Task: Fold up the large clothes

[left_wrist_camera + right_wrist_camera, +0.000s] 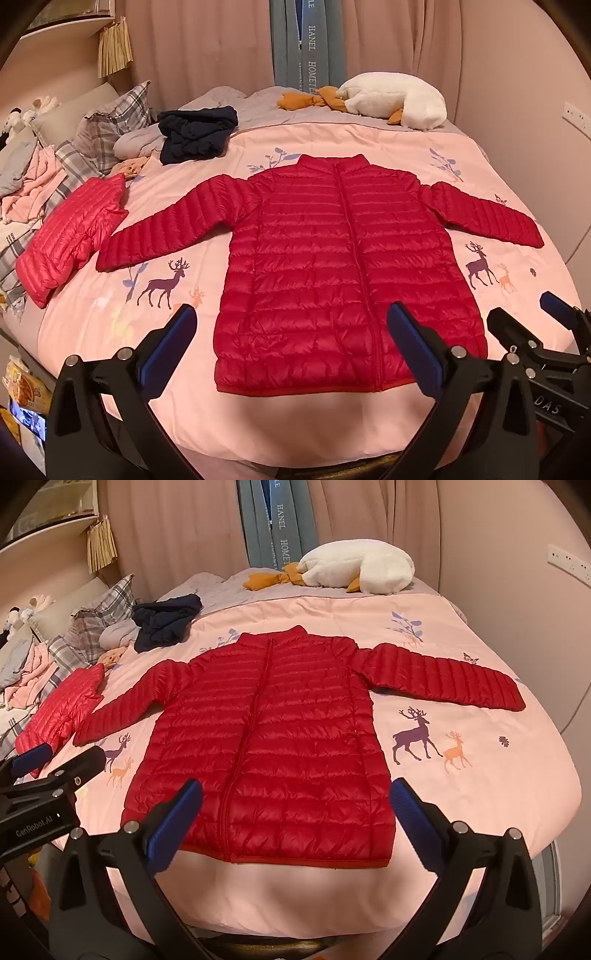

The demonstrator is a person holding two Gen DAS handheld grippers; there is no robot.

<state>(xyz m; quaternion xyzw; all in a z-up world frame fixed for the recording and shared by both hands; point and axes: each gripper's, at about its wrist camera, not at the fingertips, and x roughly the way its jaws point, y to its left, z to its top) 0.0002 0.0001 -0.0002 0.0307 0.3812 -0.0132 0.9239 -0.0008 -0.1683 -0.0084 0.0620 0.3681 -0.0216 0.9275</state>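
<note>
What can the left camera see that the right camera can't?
Only the left wrist view shows the right tool poking in at the side, and a snack bag on the floor. Only the right wrist view shows the left tool, labelled GenRobot.AI. Both show the red puffer jacket spread flat on the pink deer quilt, the smaller pink jacket, the dark garment and the white plush goose. Both tools are open and hold nothing.

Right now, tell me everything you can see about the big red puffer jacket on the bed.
The red puffer jacket lies flat and front up on the pink deer-print bedspread, collar away from the cameras, hem nearest them. It looks like shiny quilted nylon with horizontal stitching and a closed centre zip. Both sleeves are spread outward, angling down. Neither open gripper touches it; only the bedspread does.
</note>
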